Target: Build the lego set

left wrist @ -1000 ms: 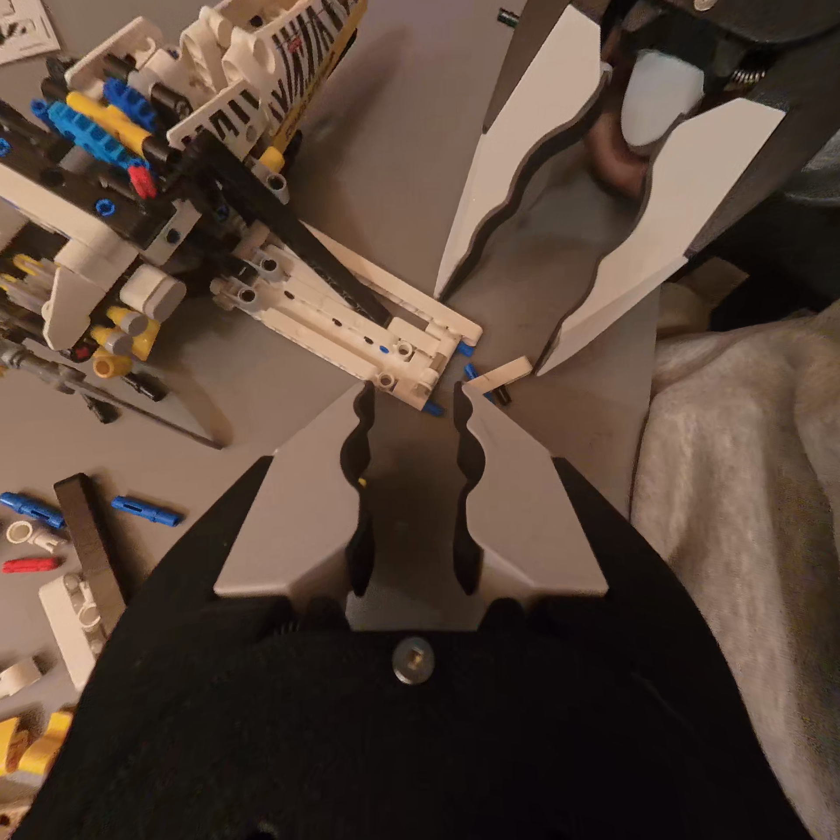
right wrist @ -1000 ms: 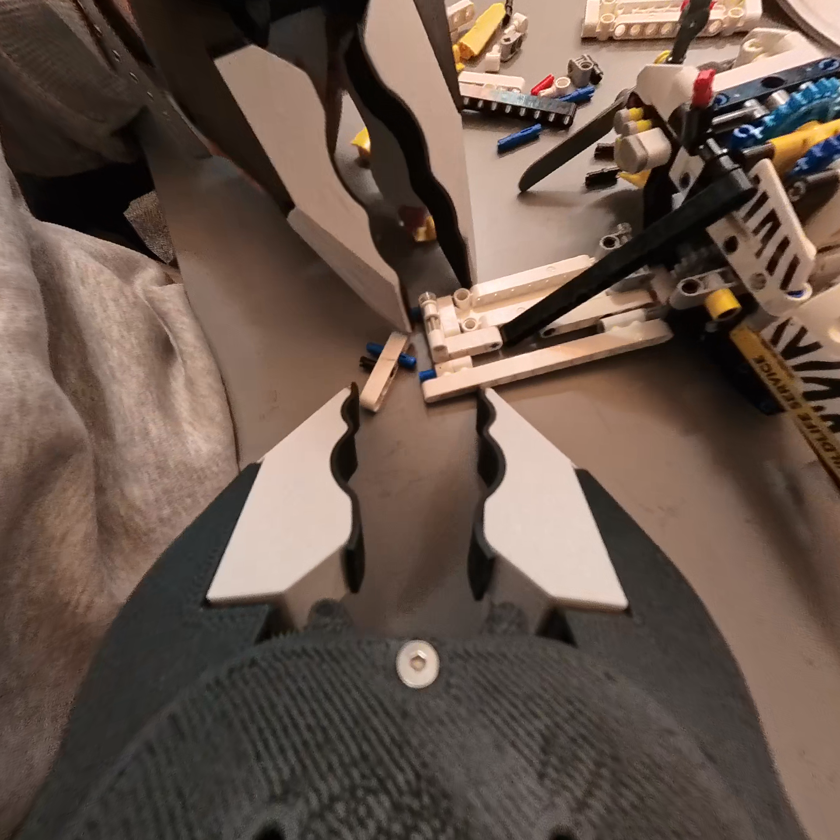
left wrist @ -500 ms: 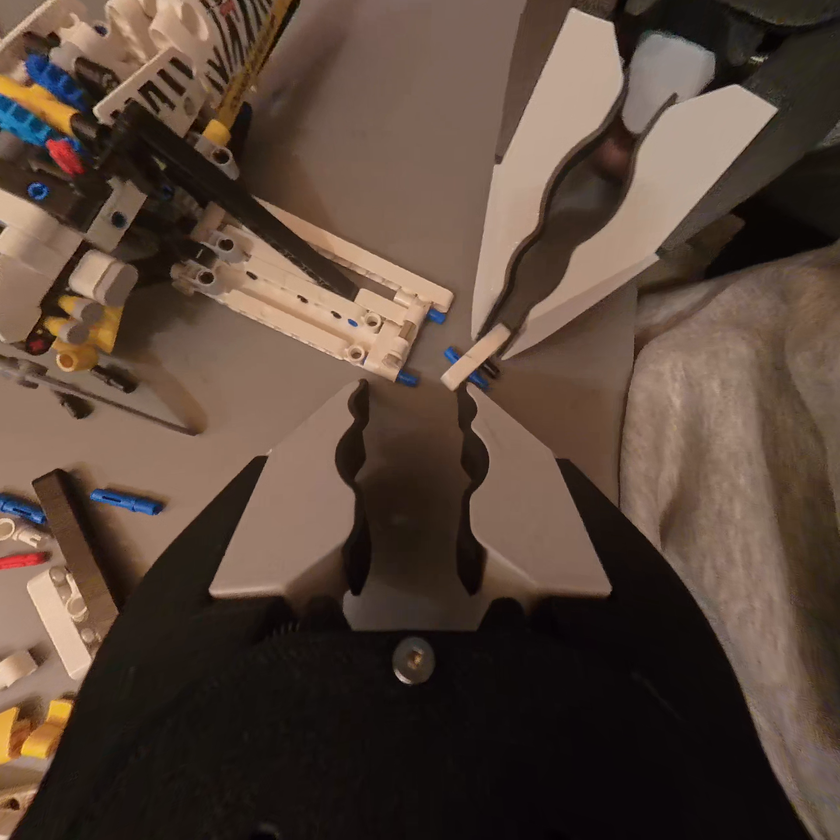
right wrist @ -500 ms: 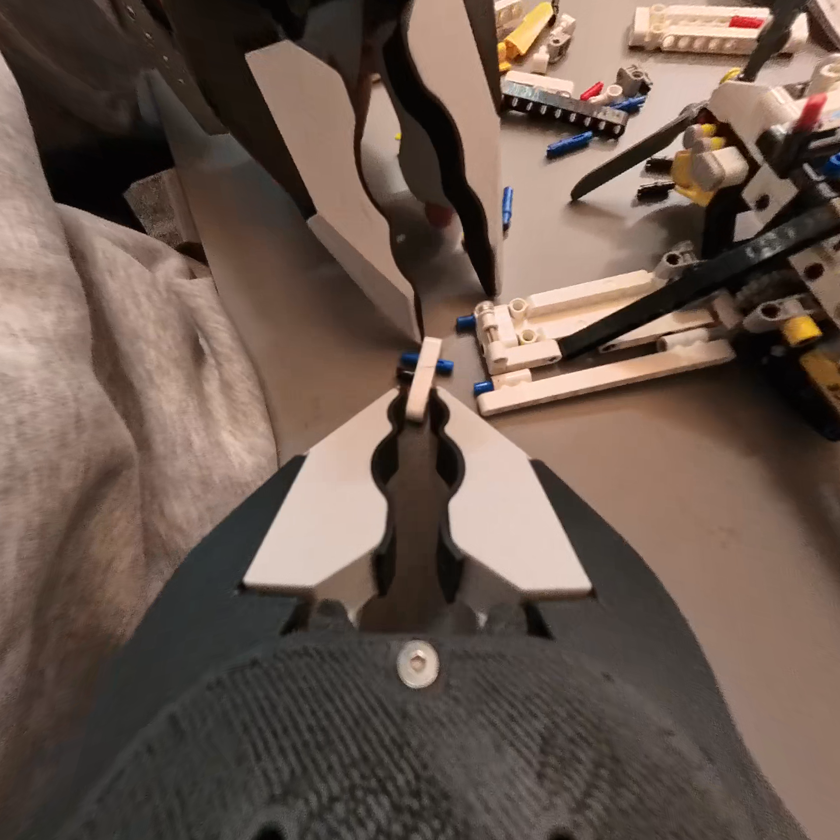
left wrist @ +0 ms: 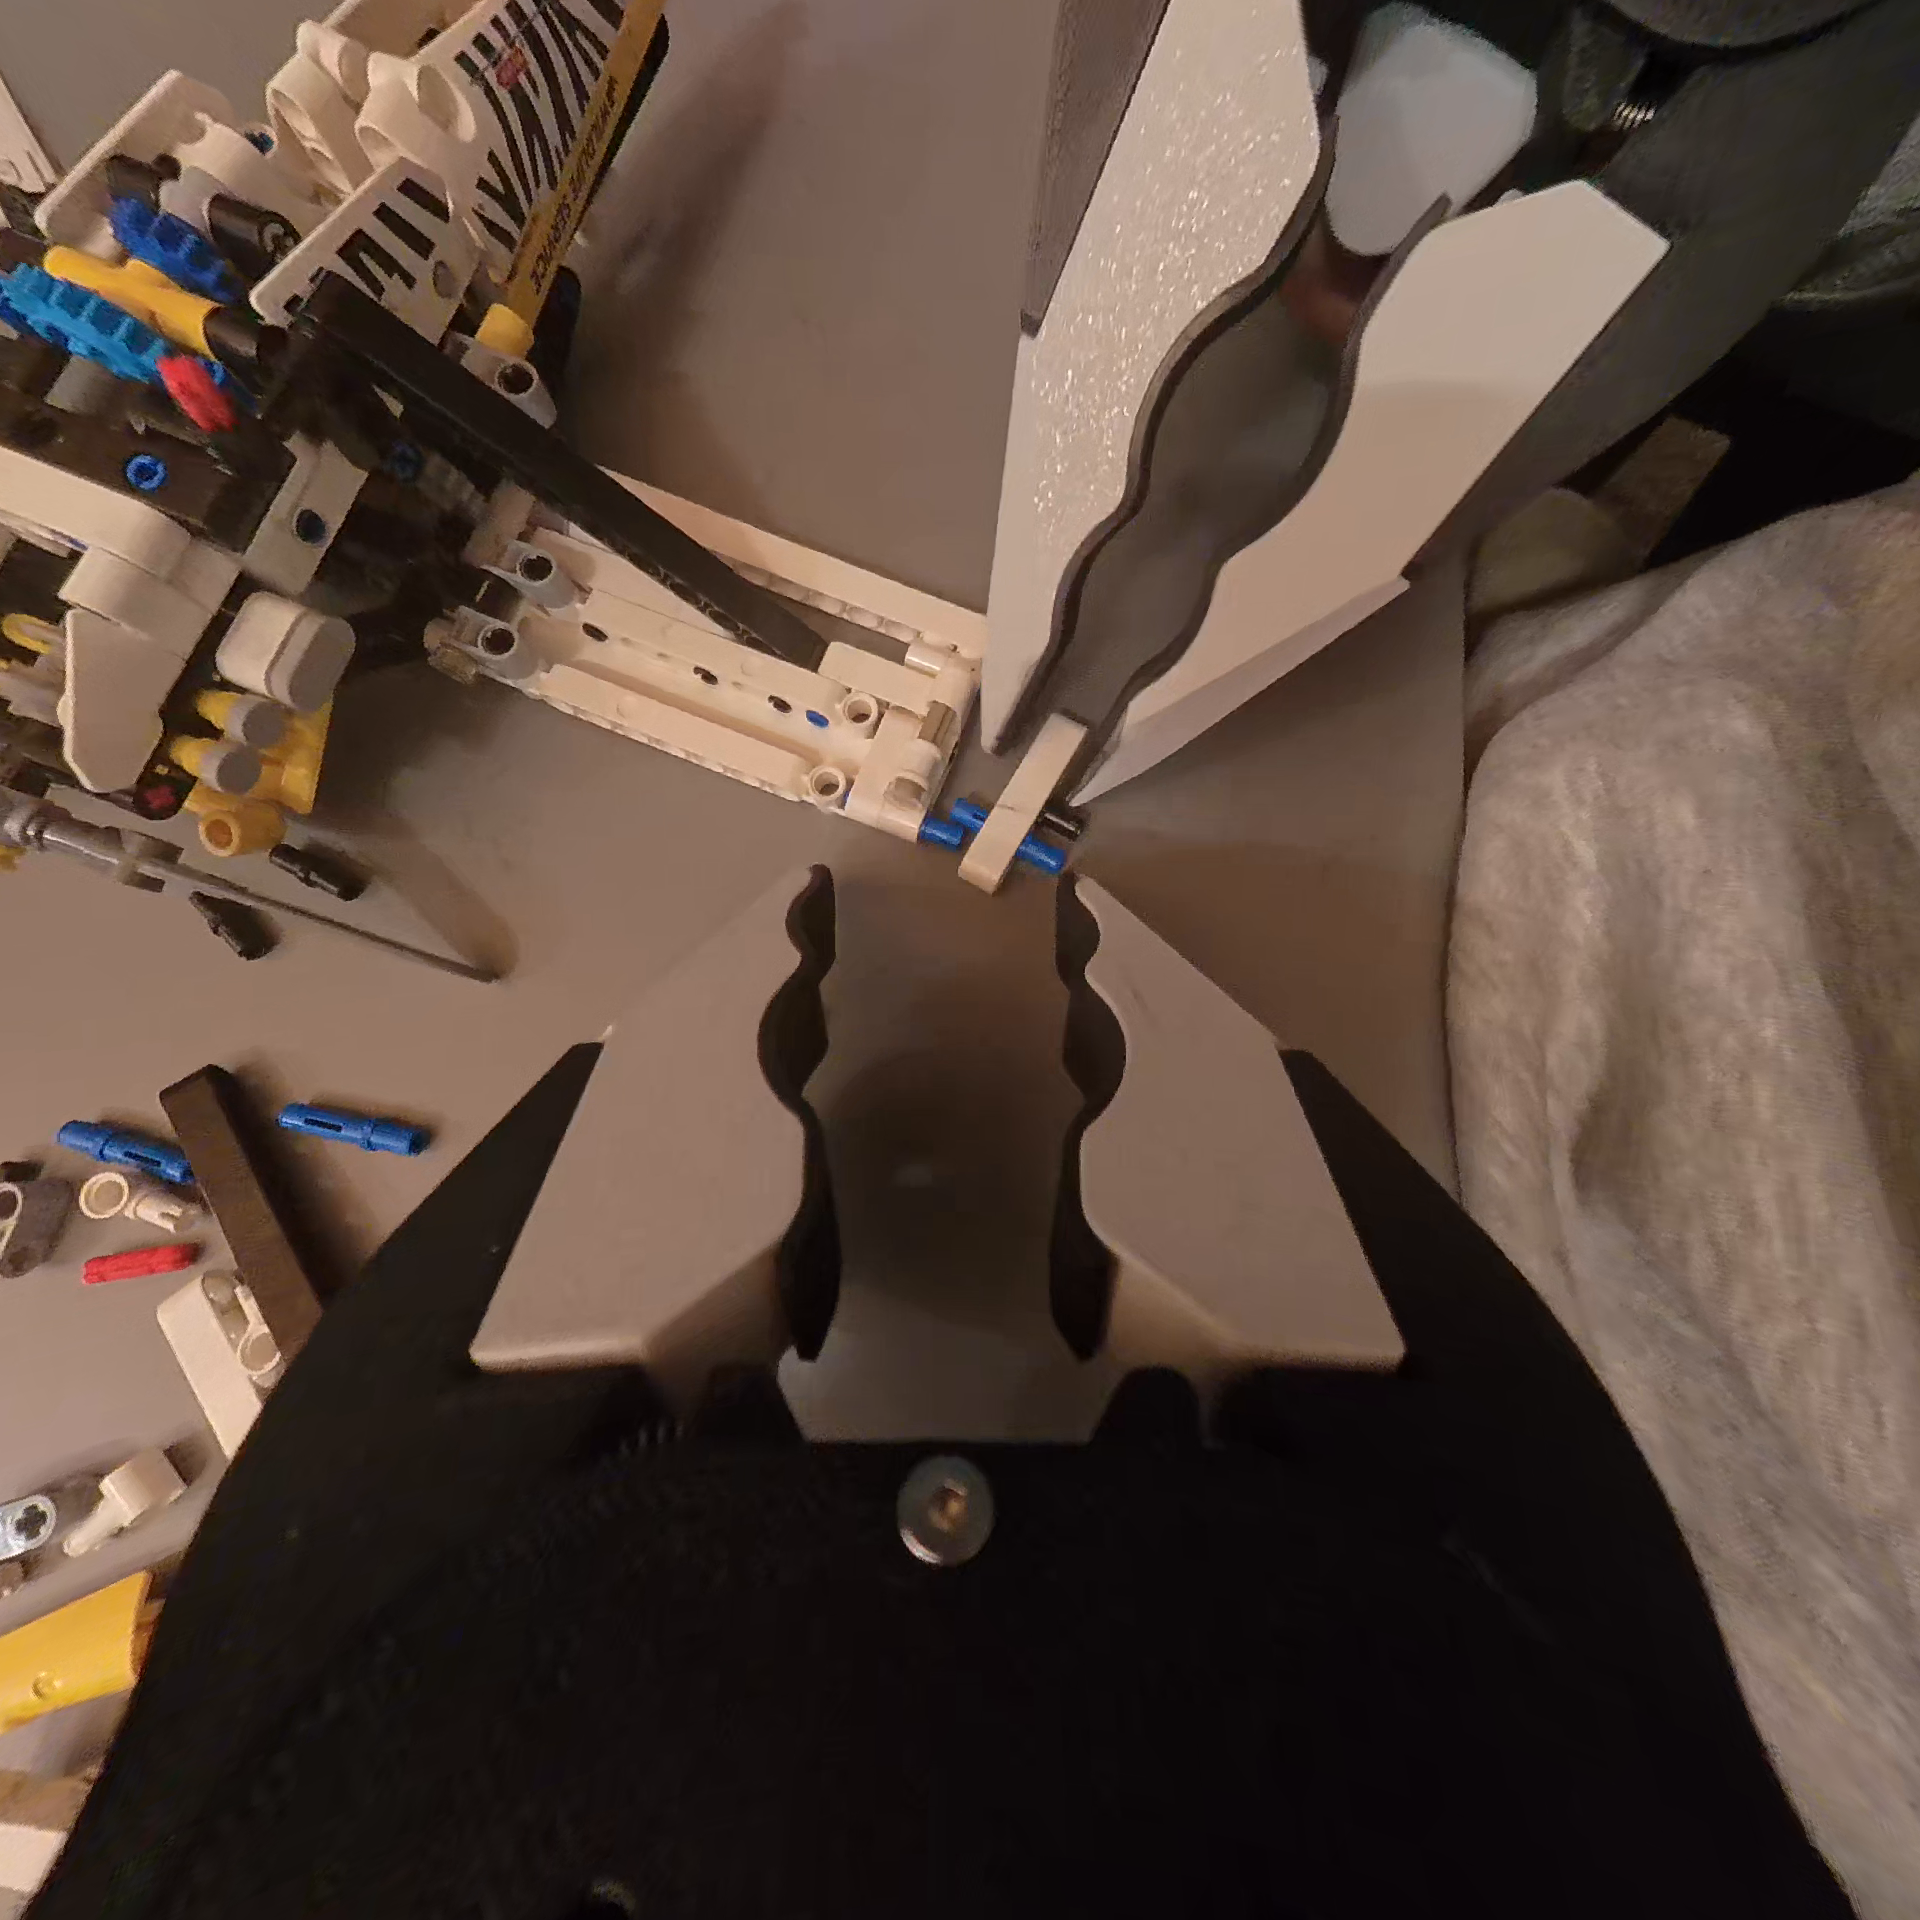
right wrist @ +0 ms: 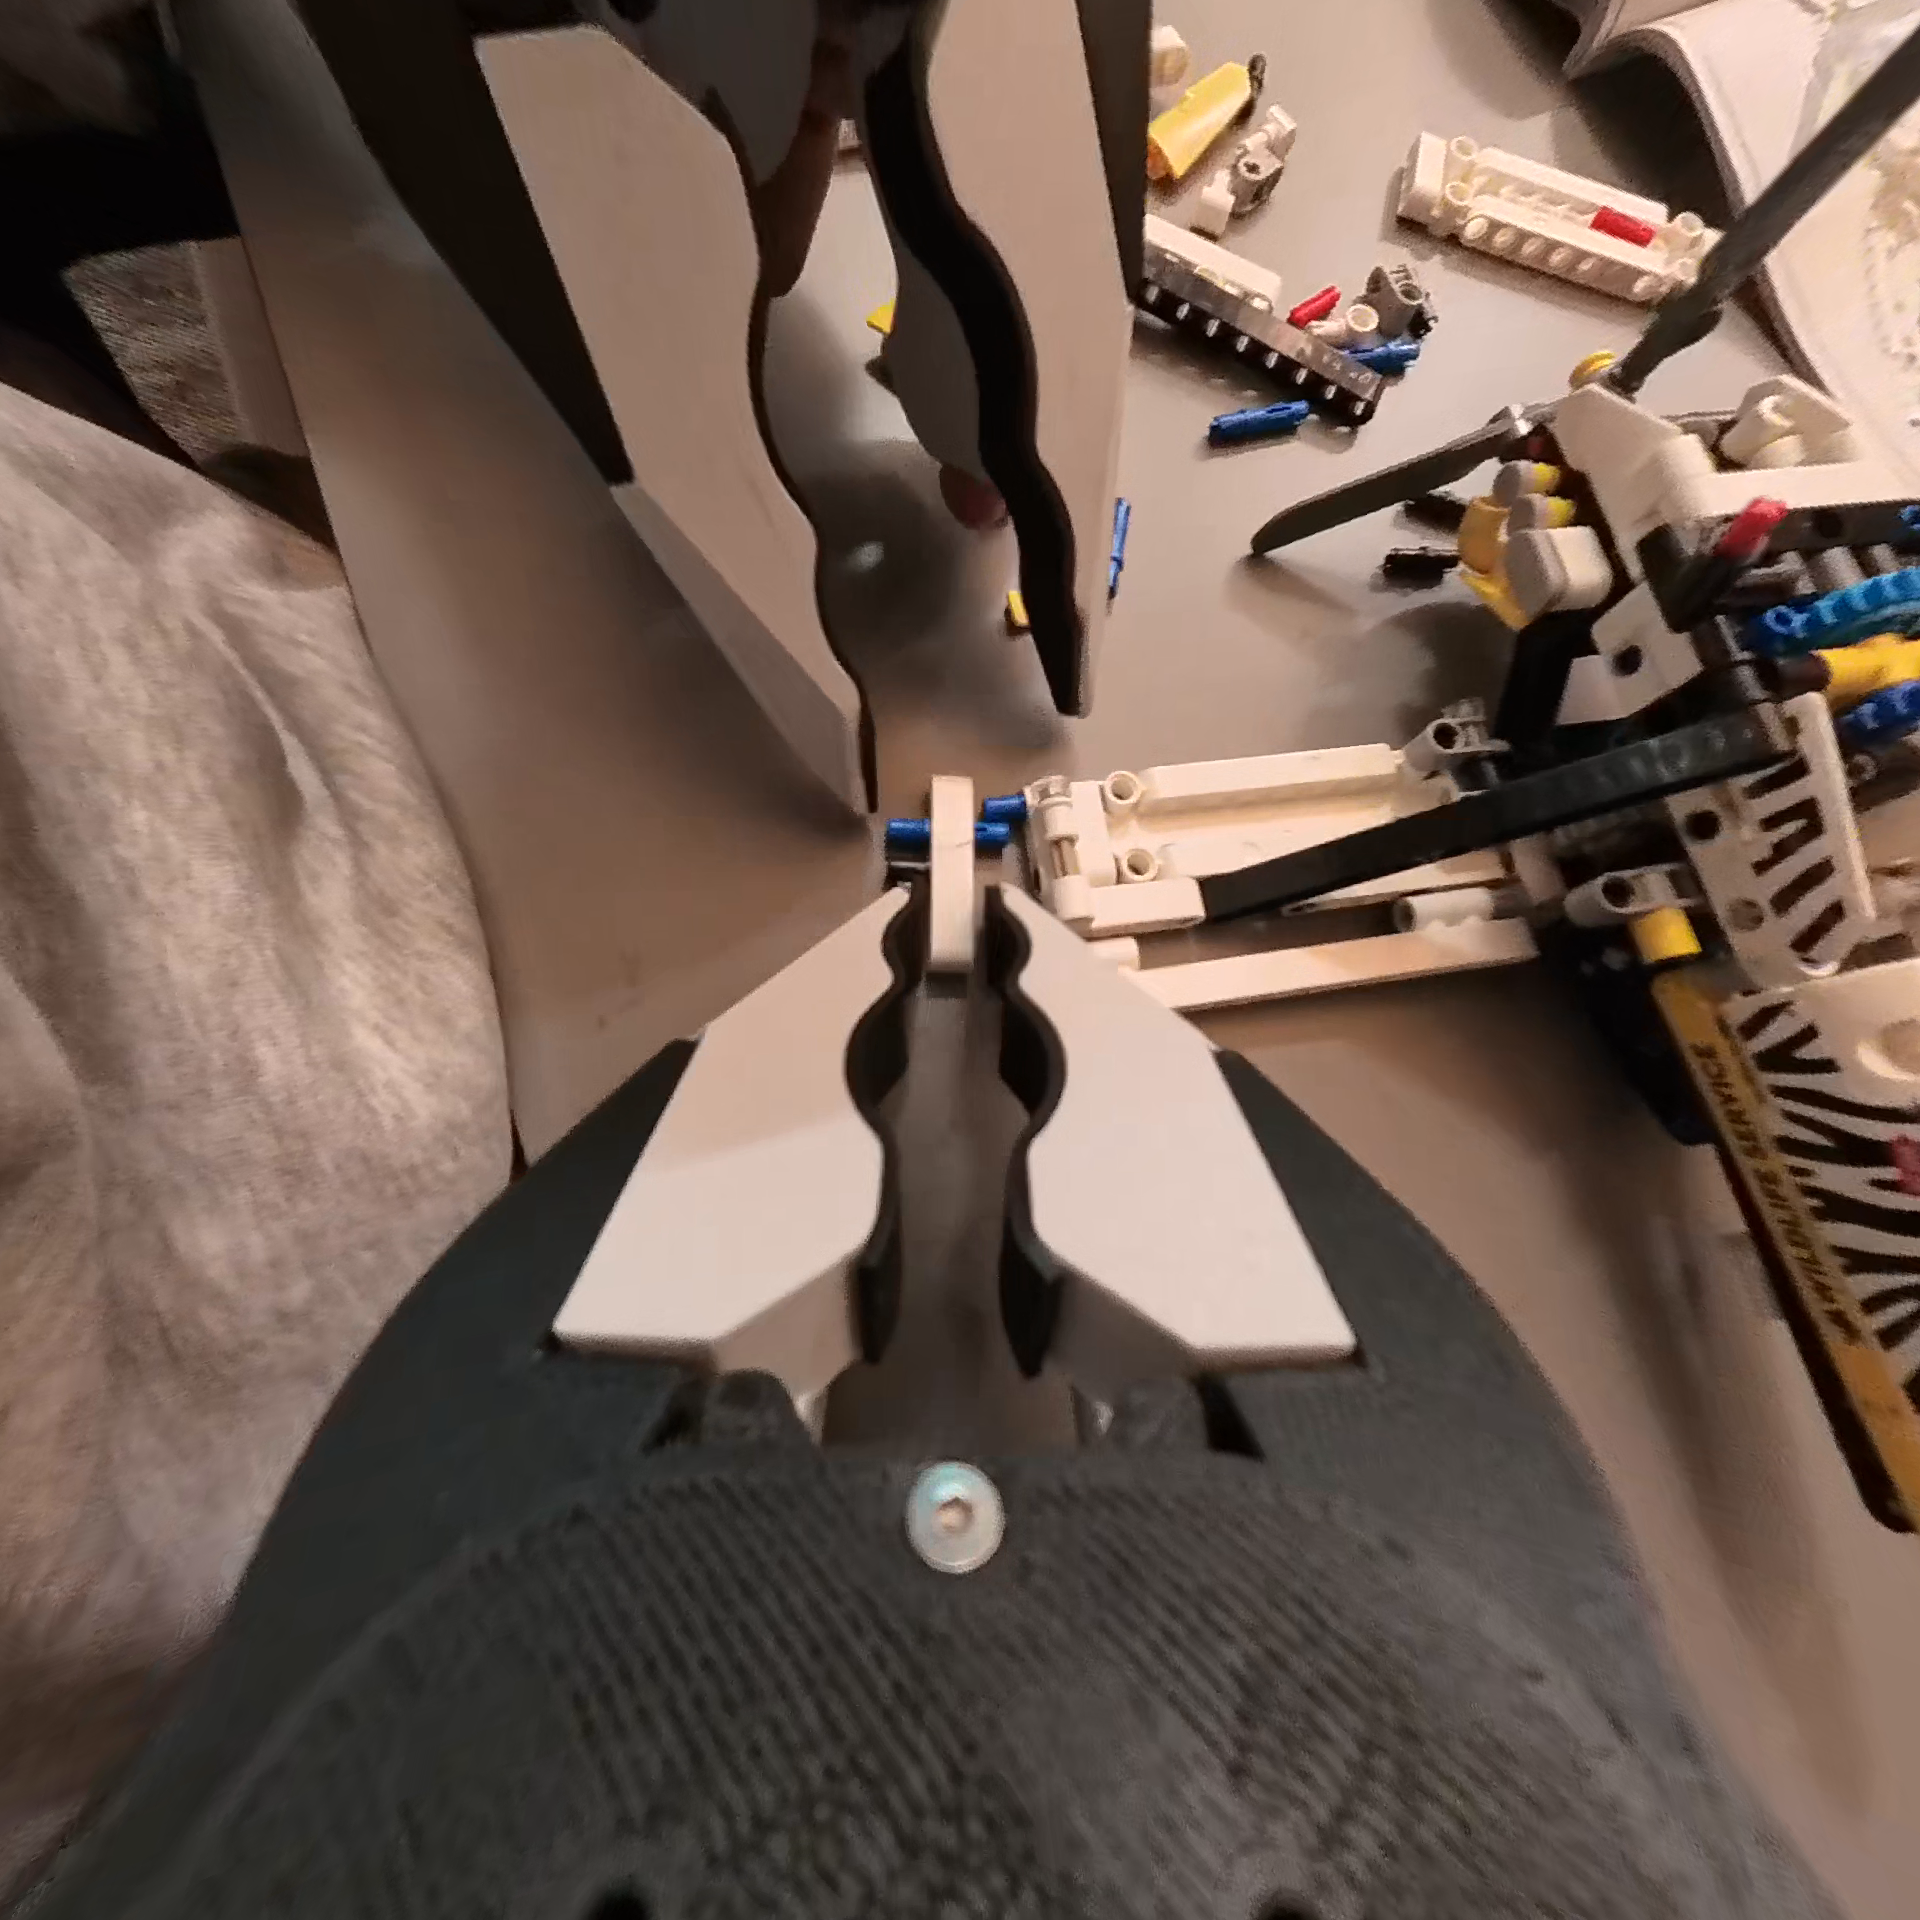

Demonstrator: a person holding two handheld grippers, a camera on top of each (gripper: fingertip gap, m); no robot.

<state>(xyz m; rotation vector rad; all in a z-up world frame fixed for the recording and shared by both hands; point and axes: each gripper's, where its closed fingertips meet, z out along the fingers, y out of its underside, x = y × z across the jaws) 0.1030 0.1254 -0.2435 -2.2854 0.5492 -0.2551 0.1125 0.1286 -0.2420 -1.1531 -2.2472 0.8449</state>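
Right tongs [right wrist: 951, 914] pinch a short white beam [right wrist: 951, 883], held crosswise just beside the model's tail frame [right wrist: 1247, 883]; left tongs [left wrist: 940, 883] spread, empty.

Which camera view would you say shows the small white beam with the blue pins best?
The left wrist view: the small white beam shows its length, with blue pins on both sides, pinched by the right gripper. The right wrist view shows it edge-on, partly hidden between the fingers.

A small white beam [right wrist: 951, 883] carrying blue pins [right wrist: 906, 831] stands on edge, just beside the white frame end [right wrist: 1081, 852] of the zebra-striped lego model [right wrist: 1662, 862], pins pointing toward it.
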